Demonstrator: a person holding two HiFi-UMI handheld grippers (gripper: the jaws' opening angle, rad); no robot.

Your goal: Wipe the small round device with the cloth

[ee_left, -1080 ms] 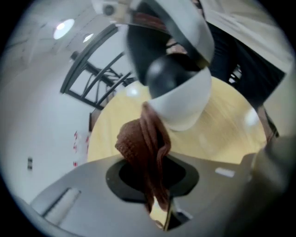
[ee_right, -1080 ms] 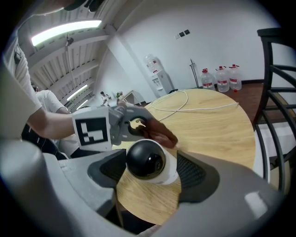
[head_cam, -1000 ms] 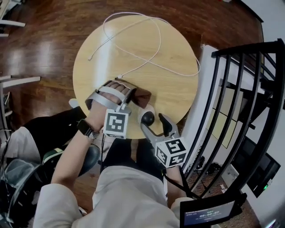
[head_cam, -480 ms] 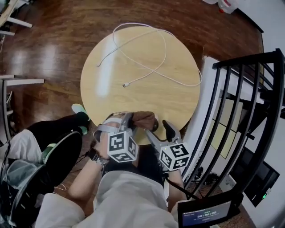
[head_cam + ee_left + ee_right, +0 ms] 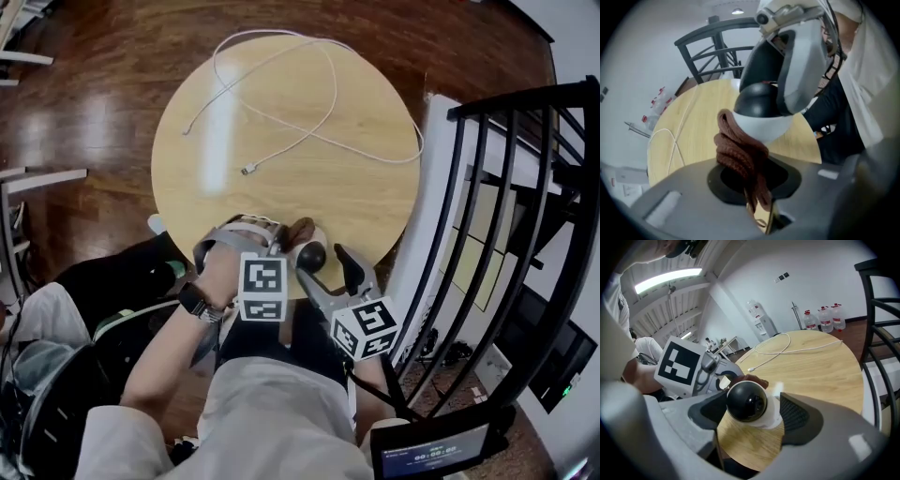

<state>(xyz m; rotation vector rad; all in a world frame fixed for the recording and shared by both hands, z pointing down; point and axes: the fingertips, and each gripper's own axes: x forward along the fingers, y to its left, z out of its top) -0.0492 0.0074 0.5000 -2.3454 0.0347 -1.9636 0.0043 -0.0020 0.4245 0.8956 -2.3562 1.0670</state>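
Touching the round device (image 5: 761,123), brown cloth (image 5: 739,151) sits in left hand-held gripper (image 5: 757,180).

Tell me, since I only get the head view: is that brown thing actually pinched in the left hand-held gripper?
Observer: Yes. The left gripper view shows the left hand-held gripper clamped on a bunched brown cloth, which sticks up out of its jaws.
Visitor: Does the cloth reach the little round gadget?
Observer: It does. The top of the cloth rests against the white underside of the small round device.
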